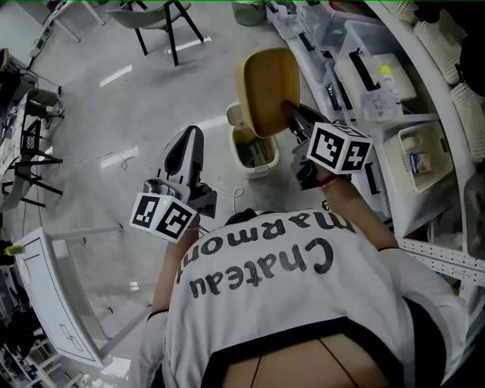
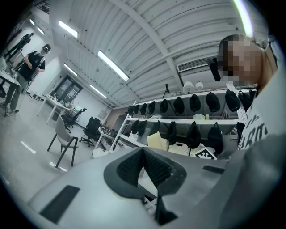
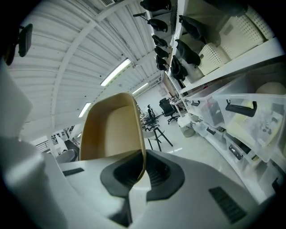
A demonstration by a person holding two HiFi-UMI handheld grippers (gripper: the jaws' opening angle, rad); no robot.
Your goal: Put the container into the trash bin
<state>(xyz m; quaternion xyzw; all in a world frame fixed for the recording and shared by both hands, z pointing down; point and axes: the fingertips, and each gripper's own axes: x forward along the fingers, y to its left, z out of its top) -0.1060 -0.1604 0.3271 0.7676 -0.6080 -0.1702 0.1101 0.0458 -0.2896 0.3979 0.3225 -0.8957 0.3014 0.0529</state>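
Note:
The container (image 1: 267,91) is a tan, shallow tub with rounded corners. My right gripper (image 1: 292,115) is shut on its rim and holds it tilted on edge, open side up in the head view, above the floor. In the right gripper view the container (image 3: 109,129) fills the space over the jaws, its thin wall pinched between the pads of the right gripper (image 3: 141,166). The small cream trash bin (image 1: 254,151) stands open on the floor just below and left of the container. My left gripper (image 1: 192,138) hangs left of the bin, shut and empty; its pads meet in the left gripper (image 2: 143,151) view.
Shelving with clear plastic boxes (image 1: 379,83) runs along the right side. A dark-legged chair (image 1: 163,23) stands farther back. A white frame (image 1: 53,295) is at lower left, a cable (image 1: 114,159) lies on the floor. A person (image 2: 31,67) stands far off.

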